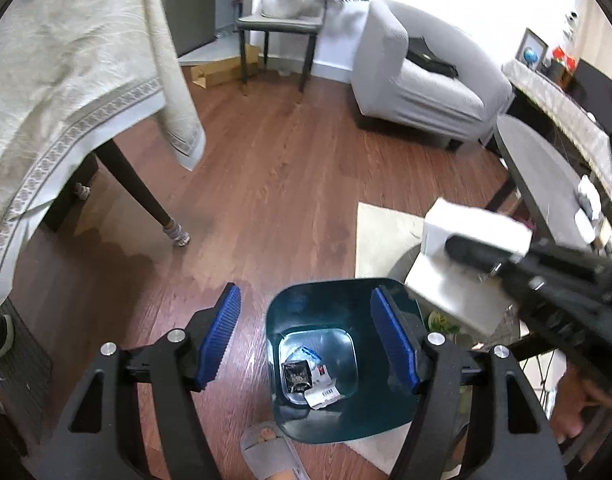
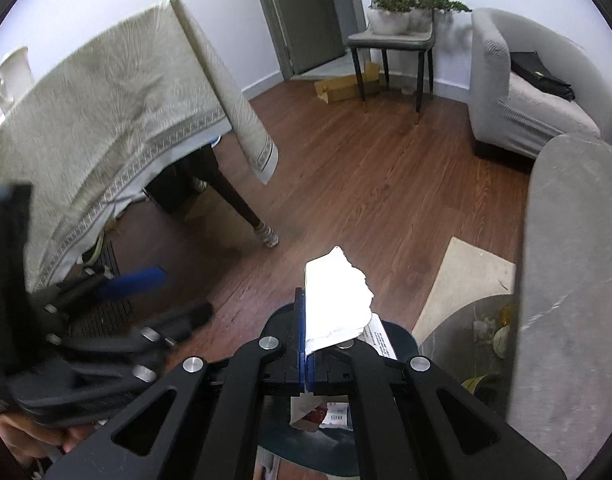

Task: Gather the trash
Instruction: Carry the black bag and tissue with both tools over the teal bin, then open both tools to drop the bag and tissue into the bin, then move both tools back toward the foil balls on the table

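Fingers of the left gripper (image 1: 306, 338) are standing well apart with nothing between the blue pads (image 1: 220, 336); they are hanging over the floor and the near left rim of the dark teal bin (image 1: 322, 420). Fingers of the right gripper (image 2: 305, 320) are pressing together, clamping a torn white piece of paper (image 2: 338, 296) that is sticking up and out past the tips. In the left wrist view that same paper (image 1: 462, 256) is showing at the right, hovering just beyond the bin's far right corner and not yet over the opening.

Some of the collecting is looking done: wrappers and slips (image 1: 306, 376) are already lying on the bin's floor, among them a dark packet and a white printed label. The white paper is the piece in hand and is still waiting to go in; by my judgement the right gripper is needing to come across over the opening and let go, with the left one keeping clear of it.

More may be left after that. Crumpled white scraps (image 1: 590, 208) are sitting at the far right edge of the round grey table (image 1: 546, 176), and something yellowish is lying on the lower shelf under the table's edge (image 2: 502, 336), though I cannot tell whether those count as trash. A person's foot in a grey slipper (image 1: 270, 452) is standing just beside the bin's near edge.
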